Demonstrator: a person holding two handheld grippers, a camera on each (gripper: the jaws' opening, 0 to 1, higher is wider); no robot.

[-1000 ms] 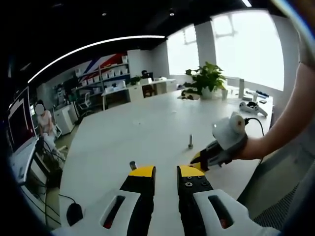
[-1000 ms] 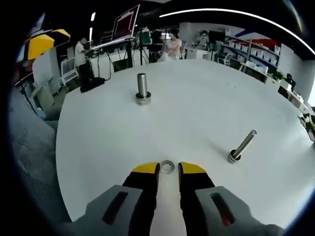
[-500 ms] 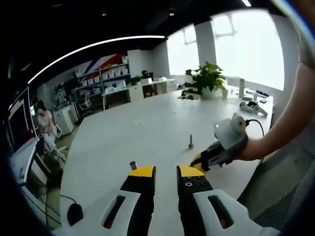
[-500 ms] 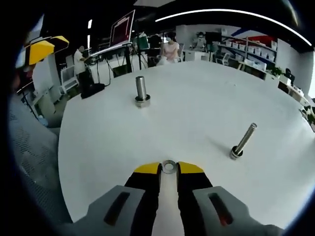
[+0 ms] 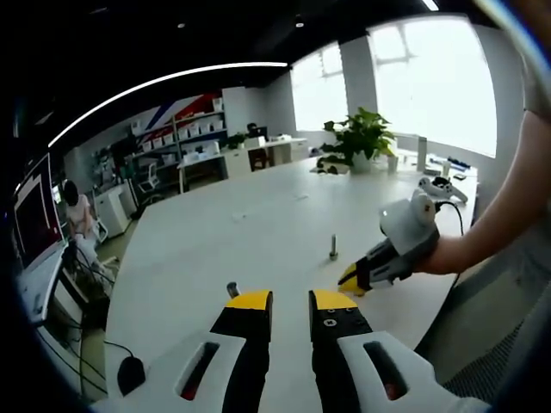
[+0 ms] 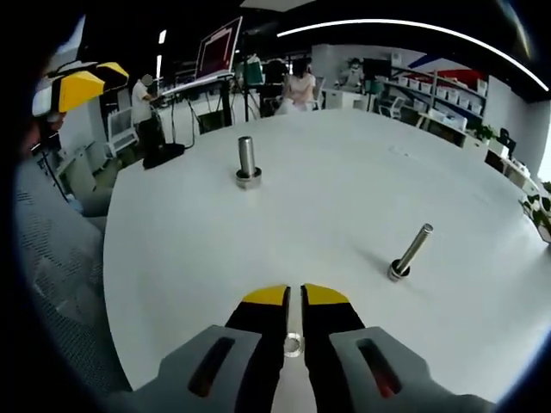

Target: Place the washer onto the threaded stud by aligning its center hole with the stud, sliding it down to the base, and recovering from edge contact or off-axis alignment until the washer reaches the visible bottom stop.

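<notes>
A broad round white table (image 6: 344, 198) spreads under both grippers. At its far side in the left gripper view stands a leafy green potted plant (image 5: 362, 138).

The left gripper (image 5: 290, 301), grey-bodied with black jaws and yellow tips, hovers over the near edge of the table, its jaws set a moderate gap apart with nothing between them. The right gripper (image 6: 294, 297), of the same make, points its jaws down toward the tabletop; they are drawn close together, with only a slim gap. In the left gripper view it comes in from the right, held in a person's hand (image 5: 435, 254).

Two metal studs stand on the table, well apart. The thick upright steel stud with a collar at its base (image 6: 248, 163) stands on the far left side in the right gripper view. The slimmer threaded steel stud (image 6: 409, 252) appears to lean to the right there, on a small round base.

The small silver ring-shaped washer (image 6: 294, 346) sits between the right gripper's jaws, back from the tips; whether they pinch it cannot be told. It is well apart from both studs.
</notes>
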